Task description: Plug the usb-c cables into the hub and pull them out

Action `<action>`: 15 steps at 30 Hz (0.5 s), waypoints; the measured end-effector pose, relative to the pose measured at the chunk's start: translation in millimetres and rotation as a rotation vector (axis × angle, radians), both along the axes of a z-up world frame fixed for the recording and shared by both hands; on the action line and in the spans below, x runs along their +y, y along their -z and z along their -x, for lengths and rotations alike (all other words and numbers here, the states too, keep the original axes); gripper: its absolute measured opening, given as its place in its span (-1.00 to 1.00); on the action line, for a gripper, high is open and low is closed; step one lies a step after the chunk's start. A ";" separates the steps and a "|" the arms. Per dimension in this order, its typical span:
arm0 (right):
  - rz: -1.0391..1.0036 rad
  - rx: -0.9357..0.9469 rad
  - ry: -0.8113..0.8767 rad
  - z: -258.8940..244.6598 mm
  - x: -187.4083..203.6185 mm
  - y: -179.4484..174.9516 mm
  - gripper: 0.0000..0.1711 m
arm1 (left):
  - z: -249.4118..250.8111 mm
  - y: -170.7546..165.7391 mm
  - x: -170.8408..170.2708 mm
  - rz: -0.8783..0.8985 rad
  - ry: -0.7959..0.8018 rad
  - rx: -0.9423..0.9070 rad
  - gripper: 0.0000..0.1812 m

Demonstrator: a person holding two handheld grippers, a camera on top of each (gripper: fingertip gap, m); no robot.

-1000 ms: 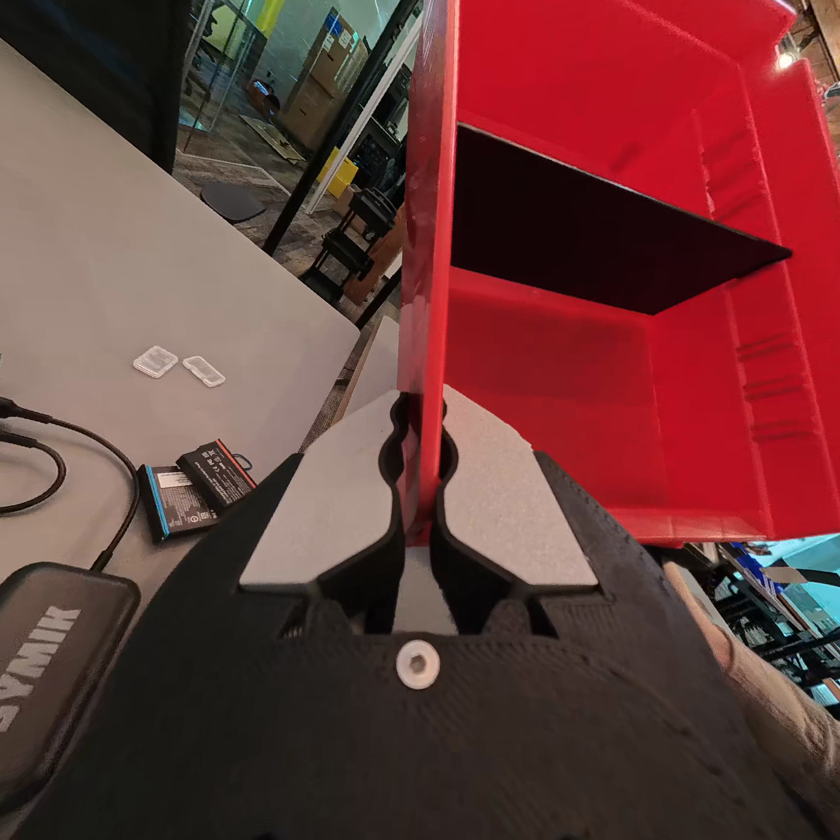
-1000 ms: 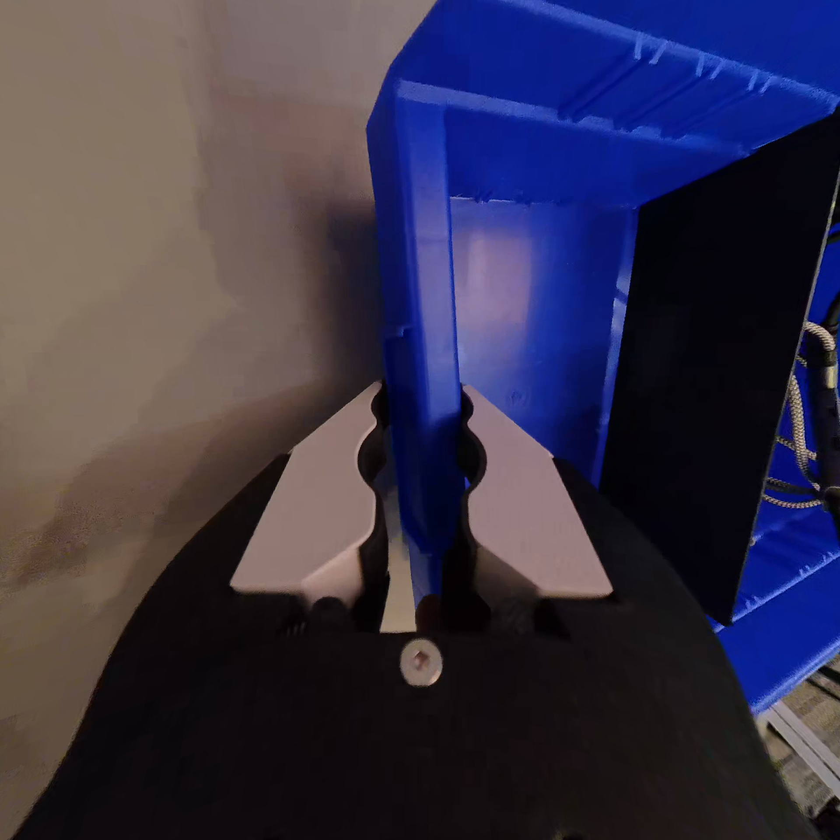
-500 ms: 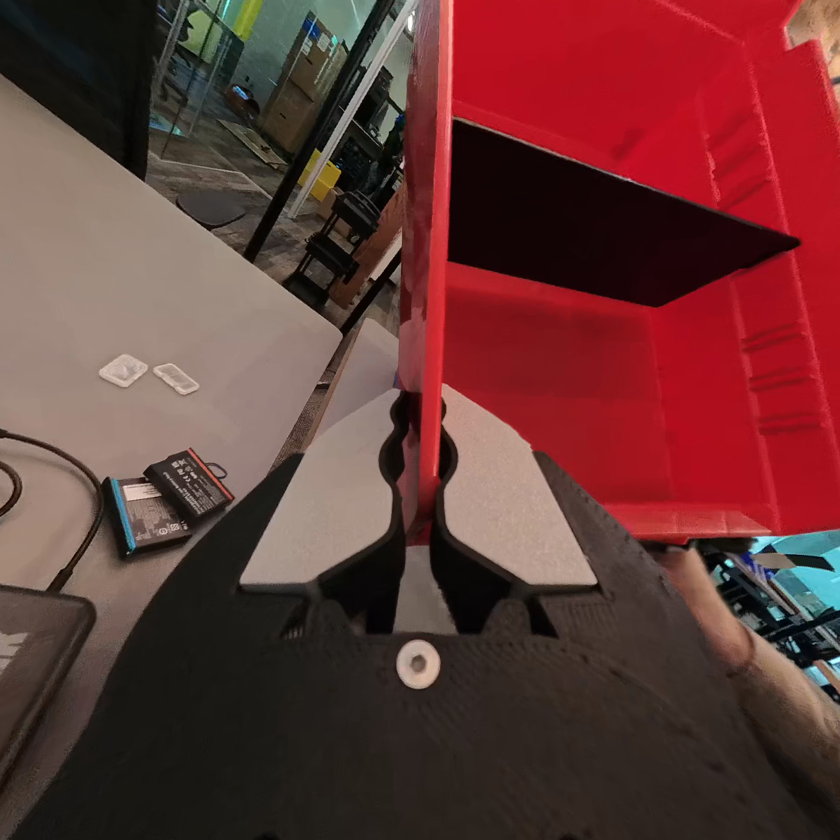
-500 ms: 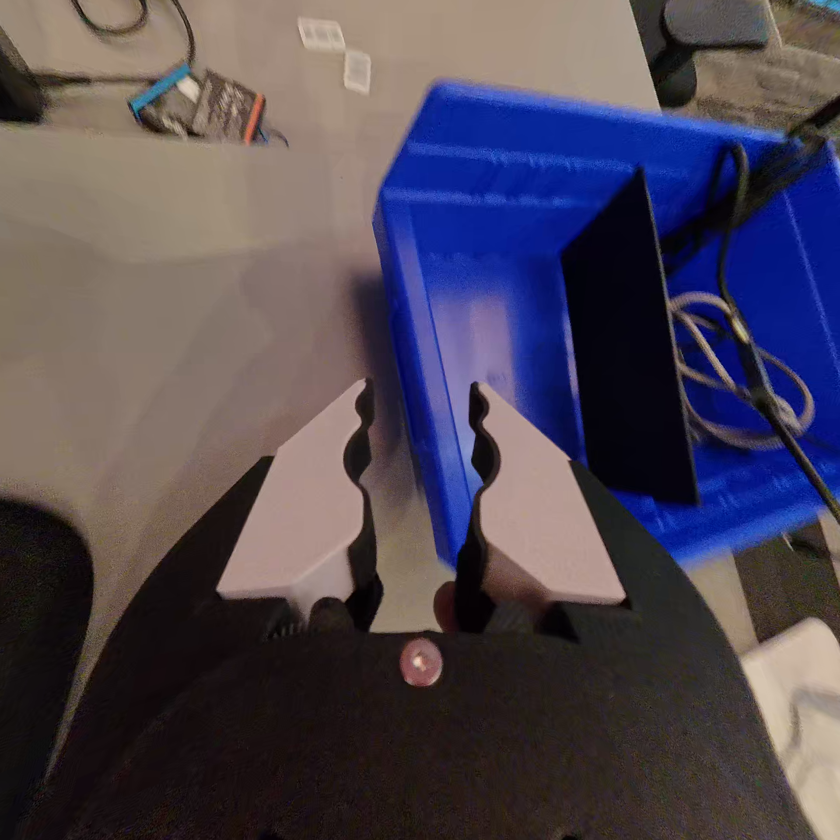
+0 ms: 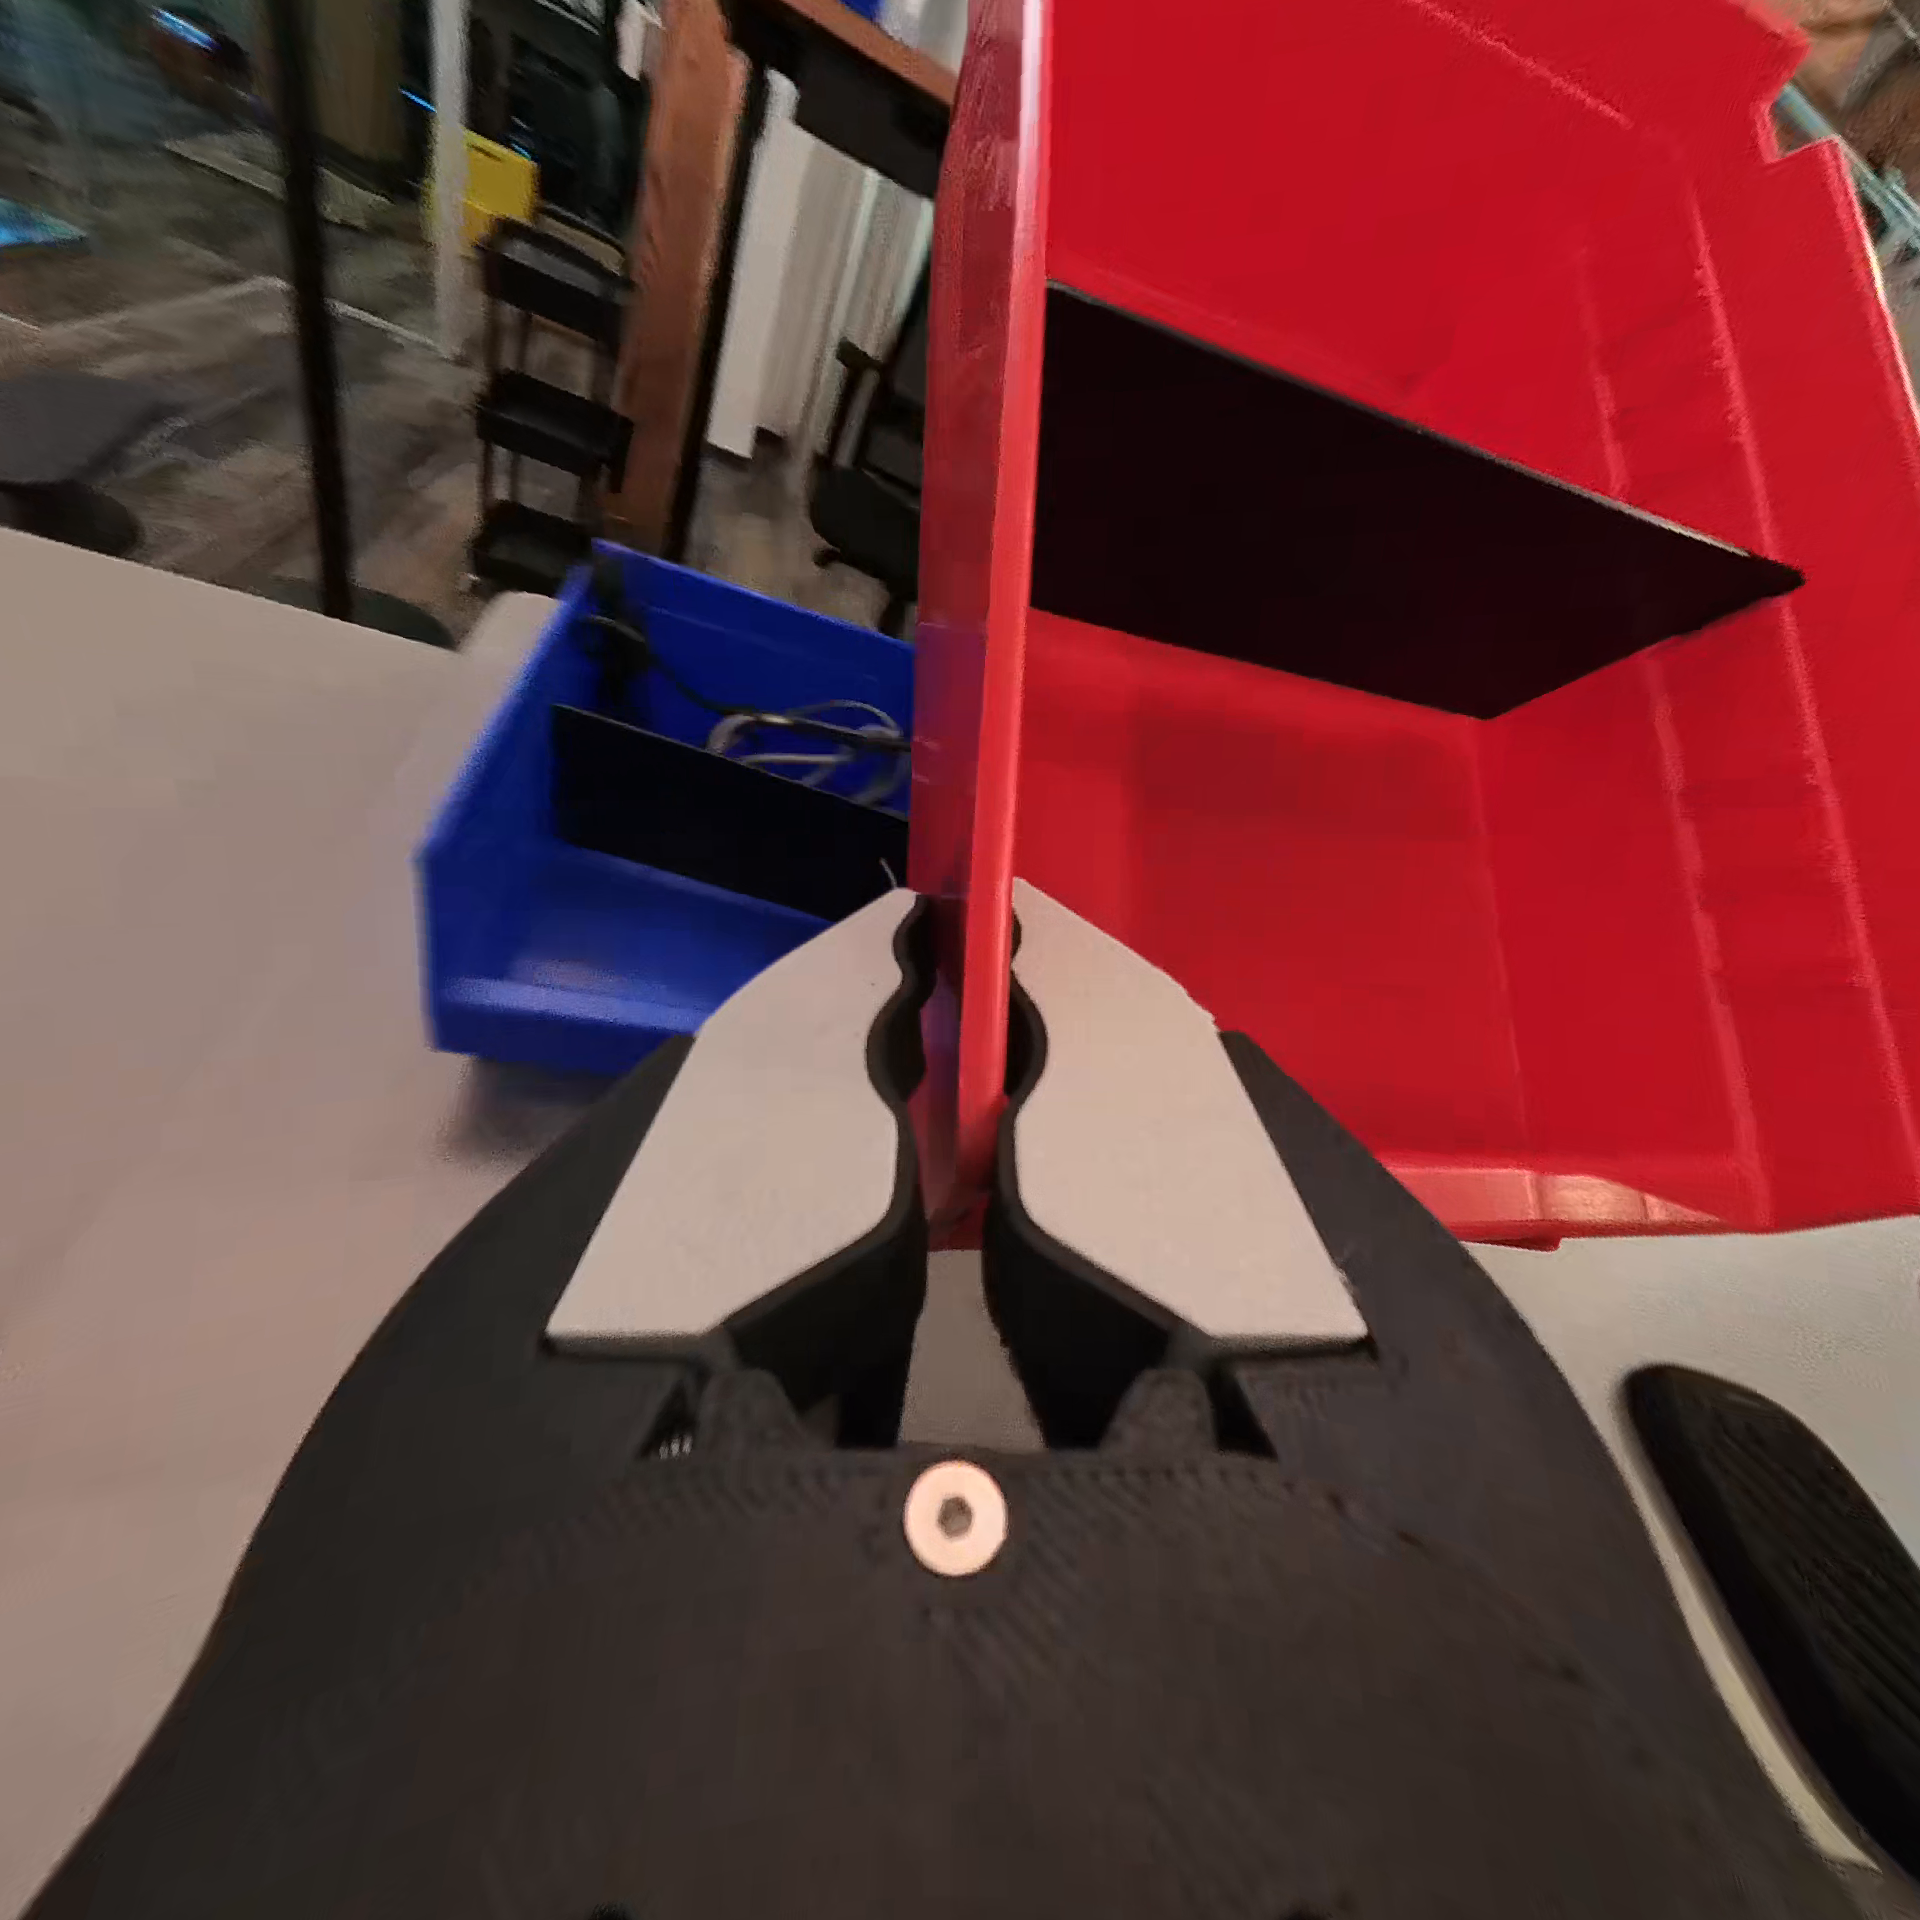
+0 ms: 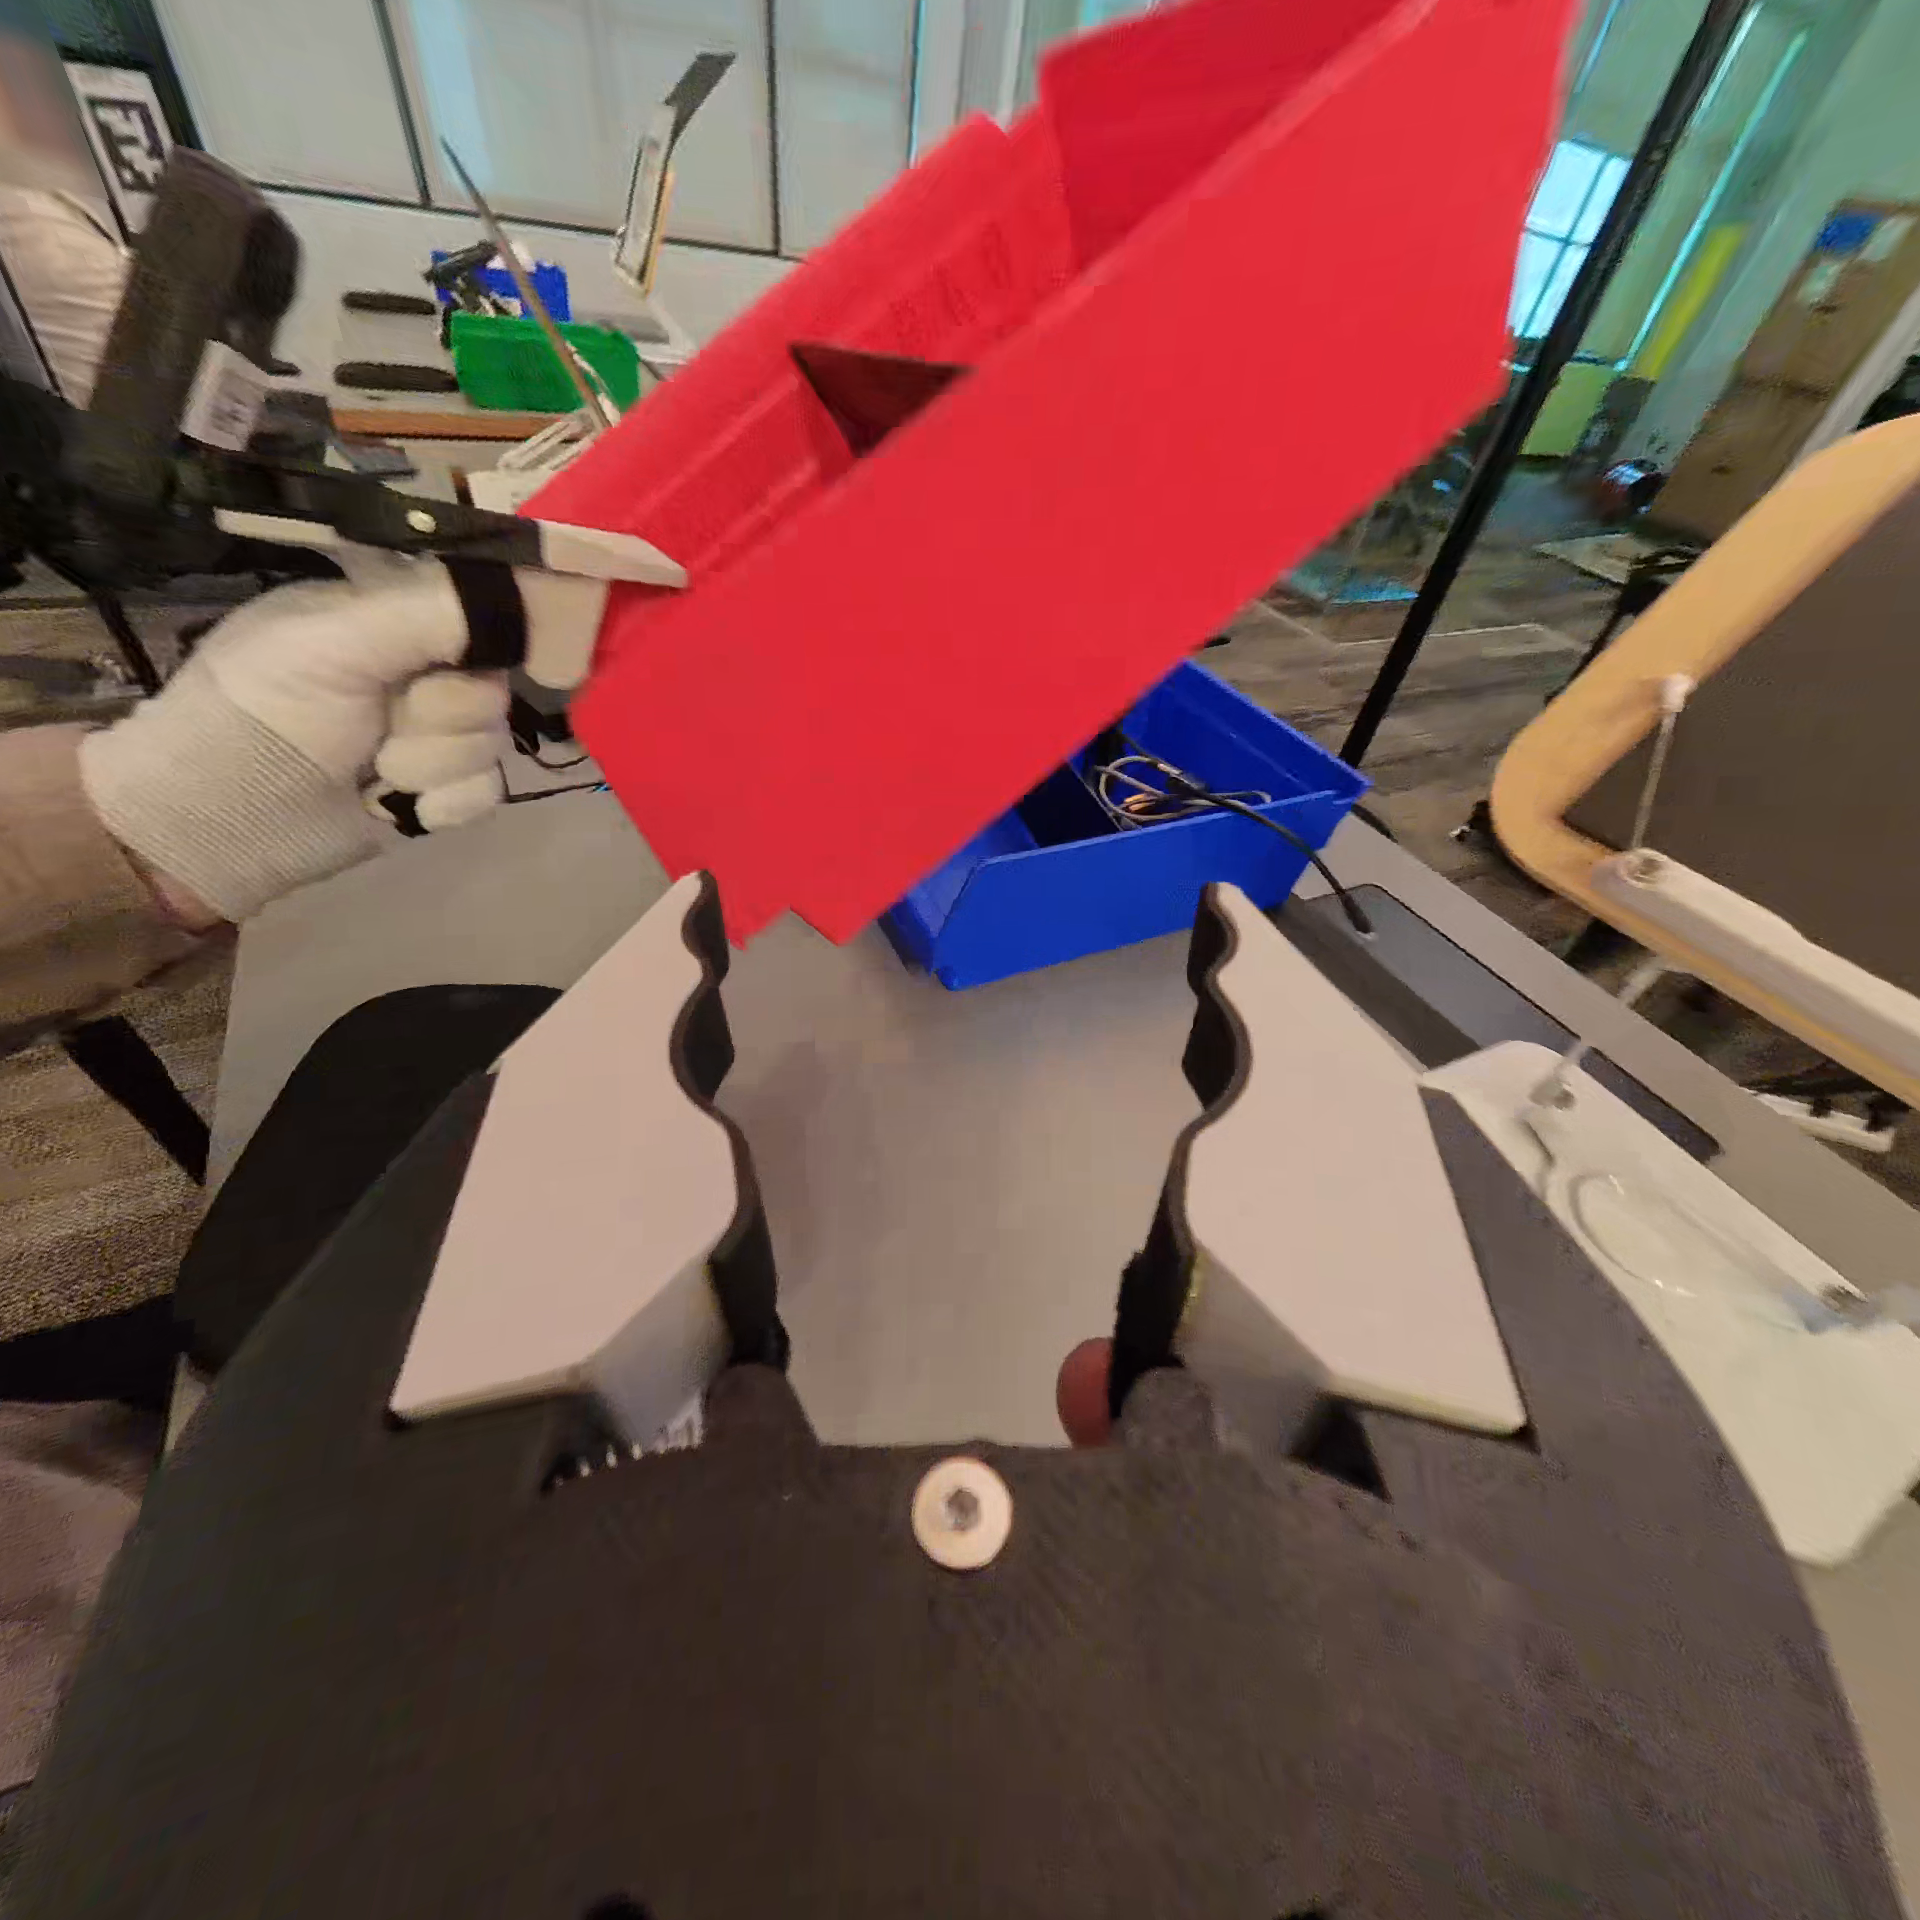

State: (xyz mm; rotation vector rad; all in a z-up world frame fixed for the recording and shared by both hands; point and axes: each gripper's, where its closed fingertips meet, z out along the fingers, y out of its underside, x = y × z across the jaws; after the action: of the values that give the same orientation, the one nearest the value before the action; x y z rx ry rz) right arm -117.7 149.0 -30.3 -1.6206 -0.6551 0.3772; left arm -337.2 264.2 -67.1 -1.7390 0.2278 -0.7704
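Observation:
My left gripper [image 5: 964, 914] is shut on the side wall of a red bin [image 5: 1351, 935] and holds it up in the air, tilted; the bin has a black divider [image 5: 1351, 540] and looks empty. In the right wrist view the left gripper [image 6: 665, 571] grips the red bin [image 6: 987, 582] at its left edge, above the table. A blue bin [image 6: 1091, 894] stands on the grey table [image 6: 935, 1143] with coiled cables [image 6: 1153, 795] behind its black divider; it also shows in the left wrist view [image 5: 582, 904]. My right gripper [image 6: 951, 914] is open and empty, in front of the blue bin. No hub is visible.
A gloved hand [image 6: 281, 727] holds the left gripper. A black chair back [image 6: 343, 1122] sits at the table's near left edge. A wooden-framed chair [image 6: 1704, 665] and a white device [image 6: 1683, 1278] are at the right. A black rounded object [image 5: 1787, 1558] lies near the left gripper. Tip to tip, the grippers are about 25 cm apart.
My right gripper let go of the blue bin's wall, opened wide and pulled back. My left gripper swung the red bin round, still gripping it, so the blue bin now shows beyond it.

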 end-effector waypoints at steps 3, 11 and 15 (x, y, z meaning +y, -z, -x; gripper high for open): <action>-0.010 0.010 0.066 -21.5 -26.0 3.2 0.08 | -64.9 -1.7 -13.3 0.016 0.116 0.050 -0.91; -0.050 0.209 0.305 -131.9 -96.2 3.1 0.00 | -220.3 -4.9 -55.9 0.045 0.379 0.105 -0.90; -0.073 0.315 0.456 -182.9 -137.8 6.1 0.04 | -292.5 7.3 -79.1 0.079 0.515 0.125 -0.90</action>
State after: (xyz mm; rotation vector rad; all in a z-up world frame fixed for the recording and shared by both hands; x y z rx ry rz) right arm 65.2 11.3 -36.4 -1.5434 -0.0531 0.2590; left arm -44.7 185.1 -74.4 -1.8269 0.7602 -1.0486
